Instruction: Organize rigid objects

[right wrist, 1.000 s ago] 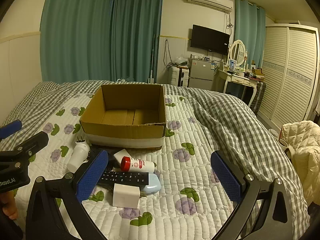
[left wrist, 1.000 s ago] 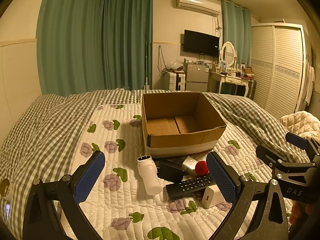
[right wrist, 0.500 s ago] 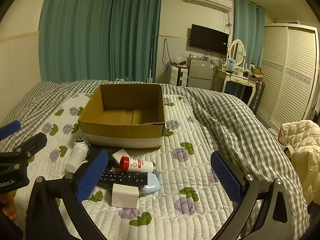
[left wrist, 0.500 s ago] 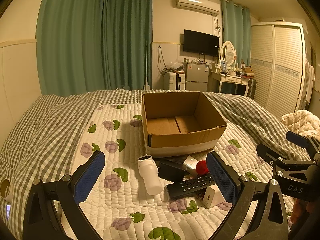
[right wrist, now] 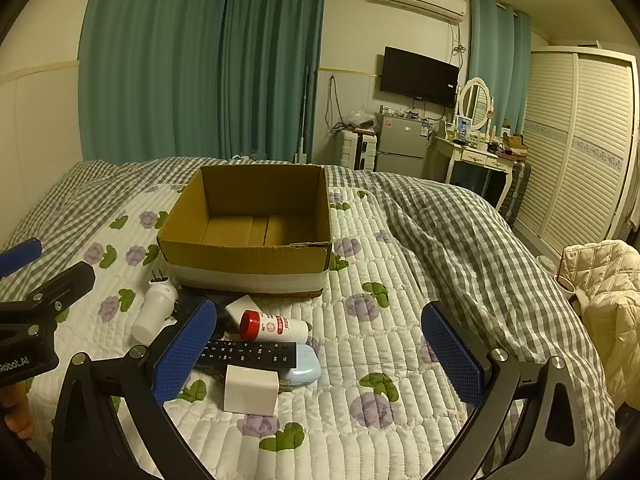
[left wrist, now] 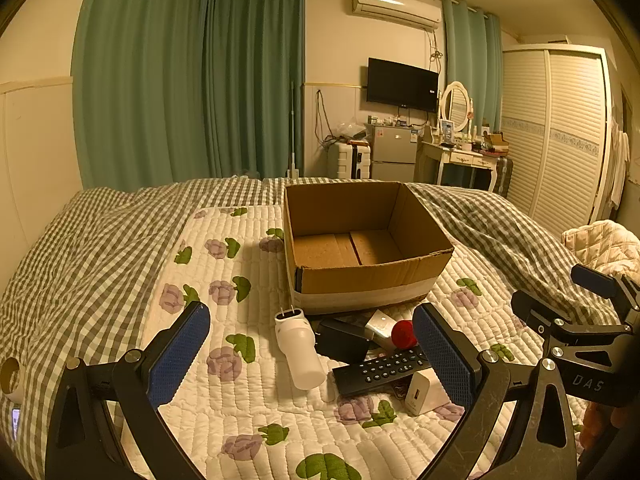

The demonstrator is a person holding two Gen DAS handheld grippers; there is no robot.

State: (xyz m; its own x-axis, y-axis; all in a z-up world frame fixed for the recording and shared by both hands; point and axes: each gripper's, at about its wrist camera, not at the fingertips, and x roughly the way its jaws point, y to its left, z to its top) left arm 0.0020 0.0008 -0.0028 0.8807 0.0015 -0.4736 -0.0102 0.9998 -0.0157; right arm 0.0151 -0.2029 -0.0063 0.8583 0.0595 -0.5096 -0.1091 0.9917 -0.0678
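Receptacle: open brown cardboard box stands on the quilted floral bedspread, flaps down, nothing visible inside; likely the collecting point.
Items: loose cluster just in front of the box, none yet boxed.
White cylindrical plug-in device: lies on its side, prongs toward the box, leftmost of the cluster.
Black remote control: lies flat, resting partly on a pale blue oval case.
Red-capped white bottle: on its side behind the remote.
White cube charger: nearest the cameras, touching the remote's front edge.
Dark block and silver object: between device and bottle; identity unclear.
Left gripper: spread wide, grasping nothing, hovering over the cluster, the white device between its blue pads.
Right gripper: likewise released and unloaded, its left pad beside the remote.
Judgement: approach stage; both tools appear set to take a first pick.
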